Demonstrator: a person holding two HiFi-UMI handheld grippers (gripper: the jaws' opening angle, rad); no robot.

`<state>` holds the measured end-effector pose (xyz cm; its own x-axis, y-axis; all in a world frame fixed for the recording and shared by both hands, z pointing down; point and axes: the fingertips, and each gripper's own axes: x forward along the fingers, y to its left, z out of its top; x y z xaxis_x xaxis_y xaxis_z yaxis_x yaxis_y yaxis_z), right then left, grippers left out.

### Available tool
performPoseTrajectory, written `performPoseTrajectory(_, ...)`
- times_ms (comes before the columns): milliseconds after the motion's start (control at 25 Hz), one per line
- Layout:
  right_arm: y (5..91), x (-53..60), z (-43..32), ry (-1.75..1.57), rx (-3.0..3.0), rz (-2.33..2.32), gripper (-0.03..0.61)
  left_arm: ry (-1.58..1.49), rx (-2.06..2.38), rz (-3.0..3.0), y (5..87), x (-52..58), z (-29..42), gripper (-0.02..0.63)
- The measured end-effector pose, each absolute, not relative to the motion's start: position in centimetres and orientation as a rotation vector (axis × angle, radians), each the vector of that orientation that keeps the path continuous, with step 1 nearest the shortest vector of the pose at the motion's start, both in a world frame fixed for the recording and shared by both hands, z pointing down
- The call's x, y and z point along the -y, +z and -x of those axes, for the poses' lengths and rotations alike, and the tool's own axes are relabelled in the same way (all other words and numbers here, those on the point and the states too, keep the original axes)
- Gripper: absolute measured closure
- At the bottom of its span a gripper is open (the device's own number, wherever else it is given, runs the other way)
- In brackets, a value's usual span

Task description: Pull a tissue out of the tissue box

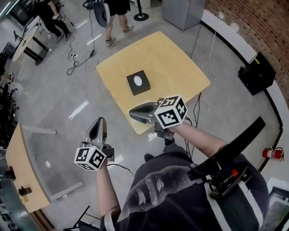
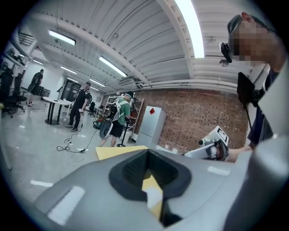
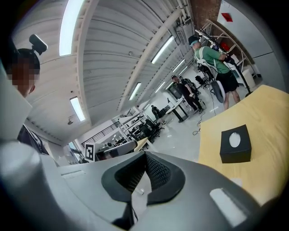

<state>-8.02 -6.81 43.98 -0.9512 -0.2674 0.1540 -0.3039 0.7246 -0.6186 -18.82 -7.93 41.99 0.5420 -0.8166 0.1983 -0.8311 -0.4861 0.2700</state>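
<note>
Located tissue box [image 1: 138, 82] left of centre on the table [image 1: 176, 67], upper middle of the head view: black, upright, with white tissue [image 1: 138, 80] showing in the oval top opening. Judged set mid-surface for an easy reach from the near edge.

Noted left gripper [image 1: 100, 121] at lower left of the frame, off the table and over the floor [image 1: 54, 99], jaws shut on nothing. Noted right gripper [image 1: 132, 113] at centre frame, across the table's near corner, pointing toward frame left, jaws likewise together and empty. Confirmed both well apart from the box, tissue untouched. Judged carried closed as a ready posture ahead of approach; would need opening before any pinch.

Recorded surface as pale wood with rounded corners, bare but for the box. Recorded grey polished floor, loose cables [image 1: 79, 61] upper left, brick wall [image 1: 266, 22] upper right, fire extinguisher [image 1: 272, 153] at right edge, second table [image 1: 25, 176] lower left, persons [image 1: 115, 9] at top.
</note>
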Motion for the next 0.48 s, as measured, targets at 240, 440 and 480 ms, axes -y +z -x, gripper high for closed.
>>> performPoseTrajectory(240,42.8,4.7,12.4,0.970,2.883,-0.484,0.586,-0.005,1.327,-2.504,40.5,6.0,22.0,0.612)
performPoseTrajectory(440,42.3,3.1,14.8,0.924,2.888,-0.484,0.584,0.006,1.301,-2.546,40.4,4.5,23.4,0.612)
performPoseTrajectory(480,42.2,2.8,15.1,0.918,2.889,-0.487,0.584,0.004,1.293,-2.550,40.4,4.2,23.6,0.612)
